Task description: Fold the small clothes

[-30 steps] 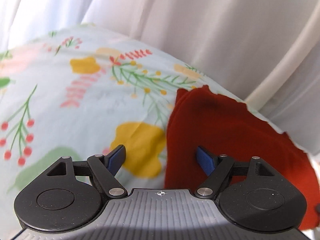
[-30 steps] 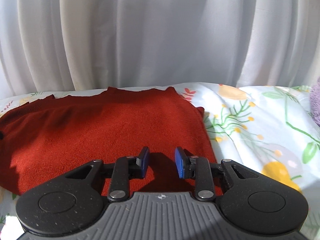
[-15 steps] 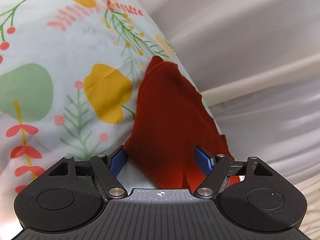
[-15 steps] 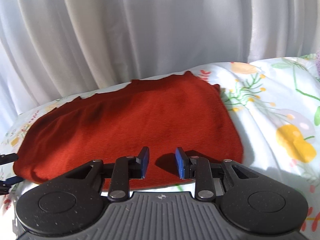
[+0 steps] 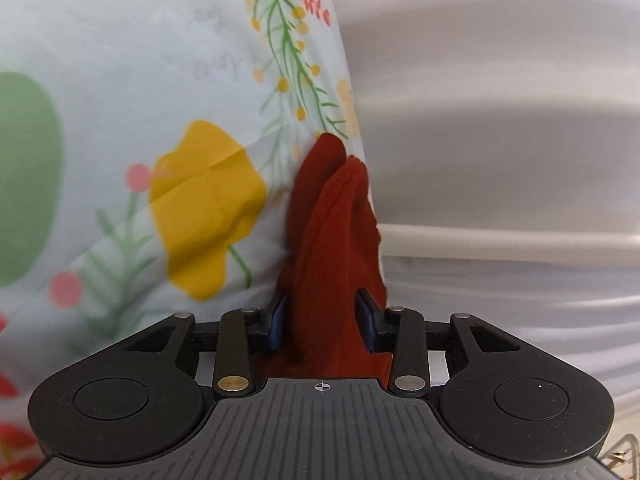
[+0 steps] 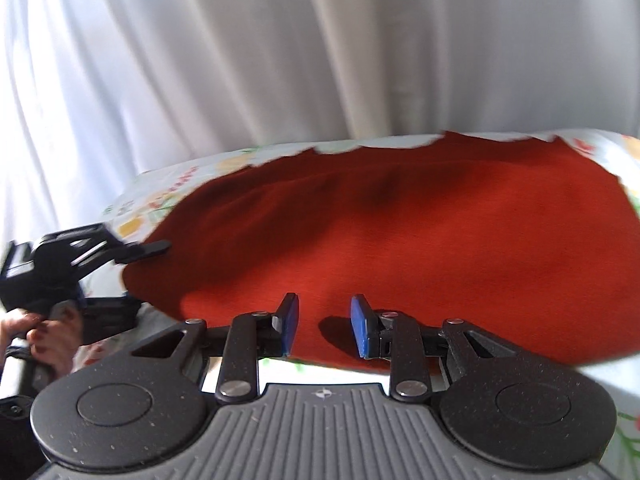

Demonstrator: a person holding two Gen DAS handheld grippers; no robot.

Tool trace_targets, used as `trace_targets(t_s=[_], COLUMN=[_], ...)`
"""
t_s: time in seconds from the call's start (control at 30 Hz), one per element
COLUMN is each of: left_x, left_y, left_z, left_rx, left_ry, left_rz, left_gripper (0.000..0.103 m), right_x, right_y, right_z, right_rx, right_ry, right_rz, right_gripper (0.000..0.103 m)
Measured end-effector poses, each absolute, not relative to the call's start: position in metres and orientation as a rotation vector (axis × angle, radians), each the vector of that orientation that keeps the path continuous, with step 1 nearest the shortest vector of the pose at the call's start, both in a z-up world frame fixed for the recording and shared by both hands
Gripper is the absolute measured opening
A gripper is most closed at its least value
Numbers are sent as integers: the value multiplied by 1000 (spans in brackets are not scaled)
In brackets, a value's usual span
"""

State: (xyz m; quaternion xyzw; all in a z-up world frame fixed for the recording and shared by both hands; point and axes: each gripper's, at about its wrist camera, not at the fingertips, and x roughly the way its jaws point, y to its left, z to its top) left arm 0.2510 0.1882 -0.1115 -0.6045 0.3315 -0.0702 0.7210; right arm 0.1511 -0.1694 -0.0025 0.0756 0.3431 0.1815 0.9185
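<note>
In the left wrist view the left gripper (image 5: pixel 322 322) is rolled on its side, so the sheet (image 5: pixel 120 128) stands at 9 o'clock and the curtain (image 5: pixel 500 120) at 3 o'clock. Its jaws are closing at a narrow gap with a bunched edge of the red garment (image 5: pixel 332 248) between them. The blue pads (image 5: pixel 277 322) look to touch the cloth on both sides, though whether they press it yet cannot be told. From the jaws the cloth rises toward 12 o'clock as two folded ridges, ending just beside the sheet's printed sprig. A yellow flower print (image 5: pixel 208 216) lies at 10 o'clock of the jaws.

In the right wrist view the right gripper (image 6: pixel 324 330) hovers at the near edge of the garment (image 6: pixel 400 232) with its jaws at a narrow gap. Nothing sits between its pads (image 6: pixel 289 328); the cloth lies beyond and under them. The garment spreads flat on the floral sheet (image 6: pixel 600 364) from 9 to 3 o'clock, with a jagged far edge. At 9 o'clock the left gripper (image 6: pixel 136 268) meets the garment's left corner, one finger over the cloth, and a hand (image 6: pixel 40 336) grips its handle. The white curtain (image 6: pixel 280 60) hangs beyond, filling the view from 10 to 2 o'clock.
</note>
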Motion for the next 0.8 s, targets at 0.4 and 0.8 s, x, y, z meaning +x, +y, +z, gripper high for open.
trace_targets(t_s=[0.4, 0.8], left_x=[252, 256], left_y=[184, 134], left_z=[-103, -29], left_rx=[-1235, -785], left_ry=[755, 751], left_rz=[-90, -11], left_gripper=[19, 19], right_x=[186, 182], right_y=[-84, -101], right_z=[-36, -26], right_rx=[-3, -55], right_ry=[646, 681], right_rz=[403, 396], right_gripper=[26, 10])
